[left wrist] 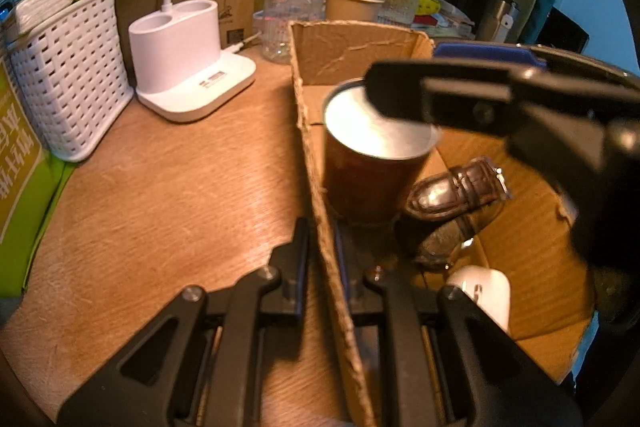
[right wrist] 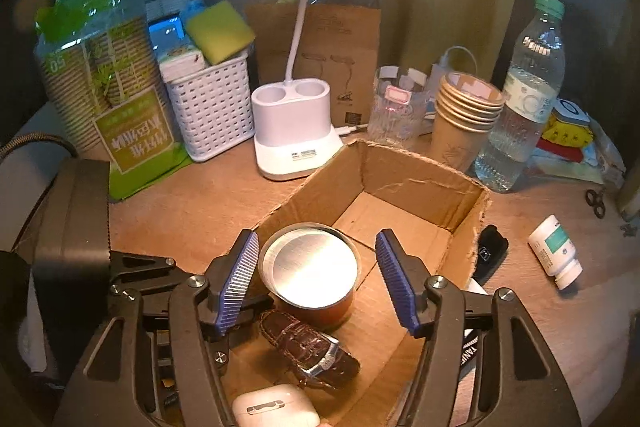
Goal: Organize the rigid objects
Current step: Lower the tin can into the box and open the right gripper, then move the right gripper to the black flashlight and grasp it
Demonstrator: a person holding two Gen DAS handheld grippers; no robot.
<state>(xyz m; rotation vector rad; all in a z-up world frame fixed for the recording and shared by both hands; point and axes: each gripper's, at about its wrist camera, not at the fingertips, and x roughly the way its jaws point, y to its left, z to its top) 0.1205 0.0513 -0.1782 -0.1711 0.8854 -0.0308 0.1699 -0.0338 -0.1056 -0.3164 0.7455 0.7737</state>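
Note:
A cardboard box (right wrist: 420, 183) stands open on the wooden table. Inside it stand a red-brown can with a silver lid (right wrist: 310, 267), a brown-strapped watch (right wrist: 308, 351) and a white earbud case (right wrist: 268, 407). My right gripper (right wrist: 316, 279) is open inside the box, its blue pads (right wrist: 236, 279) on either side of the can, with a gap on the right. In the left wrist view my left gripper (left wrist: 320, 247) is shut on the box's left wall (left wrist: 316, 167). There the right gripper (left wrist: 404, 67) reaches over the can (left wrist: 372, 167), beside the watch (left wrist: 452, 195).
On the table right of the box lie a black key-like item (right wrist: 490, 251) and a white pill bottle (right wrist: 556, 251). Behind the box stand a white lamp base (right wrist: 292, 131), a white basket (right wrist: 212, 115), stacked paper cups (right wrist: 464, 123), a glass (right wrist: 394, 115) and a water bottle (right wrist: 520, 99).

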